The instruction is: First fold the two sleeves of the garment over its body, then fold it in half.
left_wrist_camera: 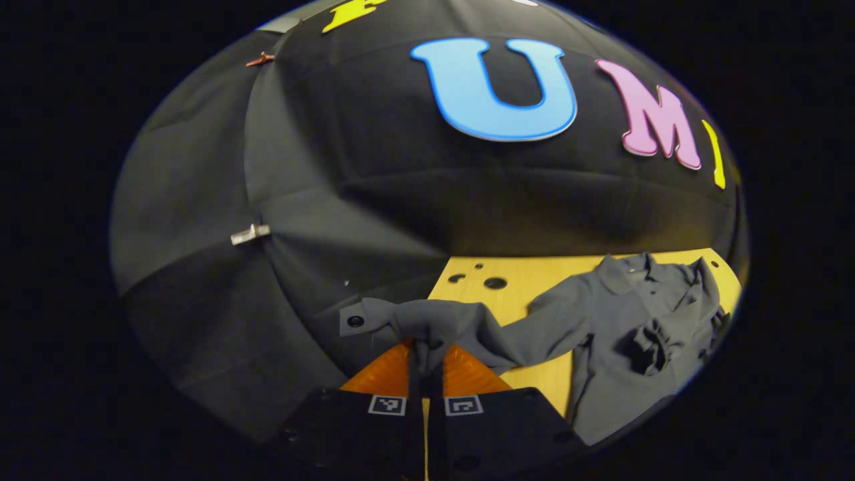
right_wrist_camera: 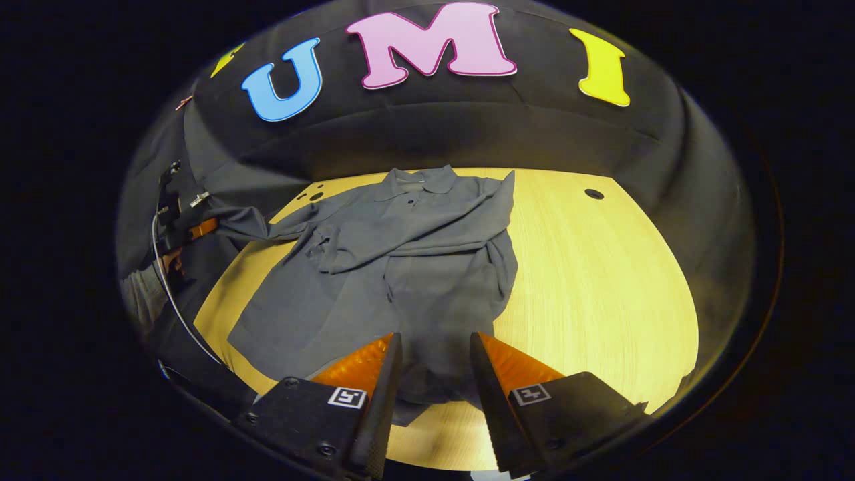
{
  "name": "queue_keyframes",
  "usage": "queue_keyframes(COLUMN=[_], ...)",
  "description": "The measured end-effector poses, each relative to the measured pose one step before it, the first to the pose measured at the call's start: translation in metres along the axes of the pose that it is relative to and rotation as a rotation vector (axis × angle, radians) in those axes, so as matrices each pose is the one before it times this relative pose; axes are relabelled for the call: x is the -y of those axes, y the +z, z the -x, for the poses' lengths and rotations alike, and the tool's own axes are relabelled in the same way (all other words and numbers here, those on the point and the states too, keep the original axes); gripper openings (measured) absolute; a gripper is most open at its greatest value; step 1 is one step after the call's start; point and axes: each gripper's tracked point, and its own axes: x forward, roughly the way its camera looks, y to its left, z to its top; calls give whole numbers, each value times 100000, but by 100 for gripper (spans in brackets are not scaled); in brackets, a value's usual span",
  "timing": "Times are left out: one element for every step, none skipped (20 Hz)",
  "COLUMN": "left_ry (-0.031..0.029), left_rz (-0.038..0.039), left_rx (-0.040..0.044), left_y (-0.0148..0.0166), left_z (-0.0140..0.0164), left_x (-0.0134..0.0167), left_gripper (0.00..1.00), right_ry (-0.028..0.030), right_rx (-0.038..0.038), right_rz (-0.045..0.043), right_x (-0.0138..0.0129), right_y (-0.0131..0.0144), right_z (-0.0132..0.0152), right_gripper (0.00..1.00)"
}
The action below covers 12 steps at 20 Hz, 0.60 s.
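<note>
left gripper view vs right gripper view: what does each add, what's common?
Left gripper view: the left gripper shut on the sleeve end, pulled out past the table edge.
Right gripper view: the right gripper open over the shirt hem, the other sleeve already folded across the body, and a hand holding the far gripper.
Both: shirt, table.

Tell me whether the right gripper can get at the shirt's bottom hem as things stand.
Probably yes. The right gripper hangs open just above the grey shirt, whose hem lies flat on the table between its fingers, with nothing in the way.
</note>
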Motion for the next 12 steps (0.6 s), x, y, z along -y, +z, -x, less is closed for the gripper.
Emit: queue_keyframes(left_ry=[-2033,-2860,-3109,-2703,-2843,-2758,-2540,-2606,-2668,-2800,-2547,-2265], left_rz=[-368,-420,-687,-573,-364,-222,-388,-537,-668,-400,-473,-7], left_rx=[2959,3245,2744,1970,1878,1837,1862,1679,1223,488,167,-568], left_y=[1386,1447,1251,1182,1024,1093,903,899,634,507,-8,-44], left_z=[704,753,771,364,285,245,177,148,36,68,157,-77], left_x=[1390,1638,1803,1652,1736,1749,1662,1624,1640,1726,1917,1709], left_gripper=[7,7,7,7,7,7,7,7,7,7,7,7], right_ry=[-411,-827,-326,-323,-380,-180,-263,-256,-271,-203,-425,-348], right_rx=[307,517,293,12,149,-82,-20,-18,246,111,206,74], right_rz=[-315,-764,-394,-216,-186,-319,-378,-463,-591,-458,-317,-406], right_x=[346,1004,462,471,376,293,318,409,319,317,365,422], right_y=[94,224,116,-19,56,-84,-40,3,28,-30,-8,-37], right_z=[45,96,108,258,59,-2,13,141,-15,40,56,148], right_gripper=[64,64,64,64,64,64,64,64,64,64,64,64])
